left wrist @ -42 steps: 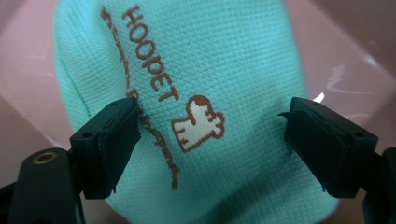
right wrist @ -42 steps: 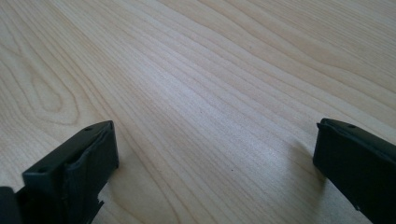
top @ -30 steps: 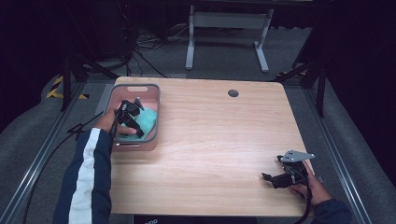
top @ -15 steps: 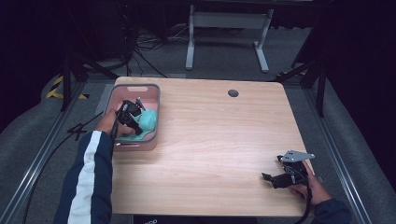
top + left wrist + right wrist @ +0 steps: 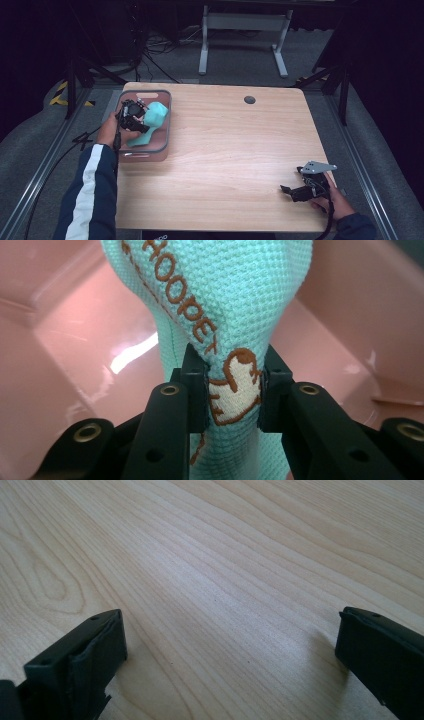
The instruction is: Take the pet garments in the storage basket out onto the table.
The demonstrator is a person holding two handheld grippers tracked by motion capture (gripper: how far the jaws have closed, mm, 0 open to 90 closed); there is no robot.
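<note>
We saw the table (image 5: 225,150) in the middle of the high view, its wood top mostly bare. A pink bin (image 5: 165,131) sat at the table's left edge, in the left-centre of the frame, its long side running along that edge. Inside it lay a mint cloth (image 5: 154,116), bunched and raised toward the bin's right wall.

The left gripper (image 5: 136,120) was over the bin, held by the left hand (image 5: 111,129) coming in from the lower left. In the left gripper view its jaws were pinched on a narrow fold of the cloth (image 5: 220,305), gripping it from both sides at the embroidered patch, with brown stitched letters running up the fabric above. Pink walls (image 5: 60,340) of the bin rose on either side, leaving little room around the jaws.

The right gripper (image 5: 295,190) was at the lower right of the high view, near the table's front right corner, held by the right hand (image 5: 334,196). In the right gripper view its jaws stood spread wide apart, holding nothing, with bare wood (image 5: 225,580) between them.

A dark round hole (image 5: 249,100) sat near the far edge. The broad stretch between bin and right gripper lay open.
</note>
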